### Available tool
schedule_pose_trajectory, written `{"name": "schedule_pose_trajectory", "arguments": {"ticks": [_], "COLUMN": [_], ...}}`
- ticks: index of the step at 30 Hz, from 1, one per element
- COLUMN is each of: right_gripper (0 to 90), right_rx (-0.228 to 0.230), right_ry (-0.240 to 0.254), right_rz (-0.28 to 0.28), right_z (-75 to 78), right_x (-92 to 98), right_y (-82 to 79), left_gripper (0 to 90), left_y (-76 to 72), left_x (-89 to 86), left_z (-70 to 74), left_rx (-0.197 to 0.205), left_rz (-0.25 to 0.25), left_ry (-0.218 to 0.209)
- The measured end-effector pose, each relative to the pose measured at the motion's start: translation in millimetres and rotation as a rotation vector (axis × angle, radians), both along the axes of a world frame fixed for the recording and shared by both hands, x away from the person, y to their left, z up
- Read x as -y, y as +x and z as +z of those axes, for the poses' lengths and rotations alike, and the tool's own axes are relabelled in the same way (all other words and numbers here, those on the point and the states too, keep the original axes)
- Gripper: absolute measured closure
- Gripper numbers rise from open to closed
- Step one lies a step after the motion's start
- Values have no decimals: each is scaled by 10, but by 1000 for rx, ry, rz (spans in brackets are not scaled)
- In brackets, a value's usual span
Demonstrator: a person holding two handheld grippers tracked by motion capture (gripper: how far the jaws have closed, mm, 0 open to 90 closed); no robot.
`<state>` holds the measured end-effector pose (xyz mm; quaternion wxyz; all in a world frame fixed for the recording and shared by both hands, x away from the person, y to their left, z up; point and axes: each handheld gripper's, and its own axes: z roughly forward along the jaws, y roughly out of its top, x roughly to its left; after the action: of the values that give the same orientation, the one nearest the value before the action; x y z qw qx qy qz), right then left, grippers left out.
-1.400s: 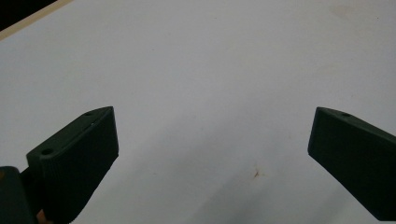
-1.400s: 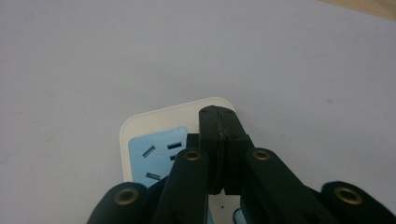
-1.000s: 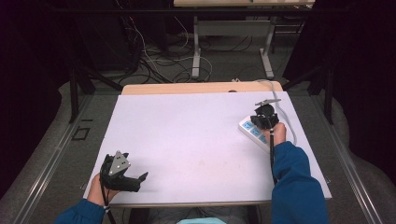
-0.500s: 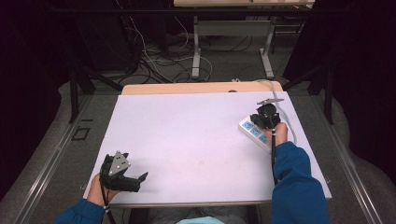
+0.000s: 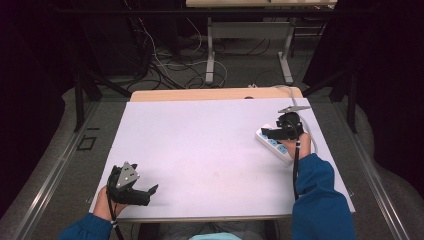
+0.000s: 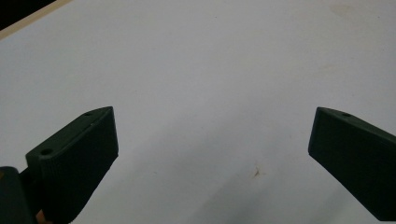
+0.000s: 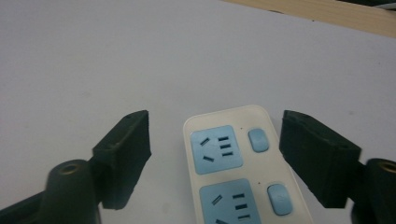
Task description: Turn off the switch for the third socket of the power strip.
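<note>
Power strip [image 7: 240, 163] lies near the table's [image 5: 200, 140] right edge, between the right gripper's [image 7: 215, 154] just-opened, untouching fingers.

light: even, overhead | table [image 5: 210, 145]: bright | surround: dim | focus: soft

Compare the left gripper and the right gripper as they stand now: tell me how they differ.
The left gripper sits at the near left corner of the table, the right gripper at the far right. The left gripper's open jaws frame only bare tabletop; the right gripper's jaws, which have just been opening, straddle the end of the power strip without pressing it. Both are black, hand-held, and open.
</note>
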<state>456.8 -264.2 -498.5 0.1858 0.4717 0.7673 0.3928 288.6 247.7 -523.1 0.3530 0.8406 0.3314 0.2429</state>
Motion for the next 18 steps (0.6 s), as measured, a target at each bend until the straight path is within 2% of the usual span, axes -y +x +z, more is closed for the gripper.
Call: {"name": "schedule_pose_trajectory", "arguments": {"ticks": [3,5,7,10,14,18], "right_gripper": [156,133,96,41,0,0], "right_rx": [-5,12,6,4,2,1], "right_ry": [11,9,17,8,0,-11], "right_rz": [29,44,57,74,102,127], "right_z": [32,49,66,85,80,70], "right_x": [6,6,0,-13,-46,-81], "right_y": [-61,-106,-163,-251,-357,-468], "left_gripper": [15,15,15,14,14,14], "left_y": [0,-3,1,0,-2,-2], "left_x": [-2,2,-3,-4,1,-1], "left_z": [2,0,2,4,0,2], "left_rx": [-3,-10,5,0,-1,-3], "left_rz": [1,1,3,3,4,1], "left_ry": [3,-2,5,4,2,2]}}
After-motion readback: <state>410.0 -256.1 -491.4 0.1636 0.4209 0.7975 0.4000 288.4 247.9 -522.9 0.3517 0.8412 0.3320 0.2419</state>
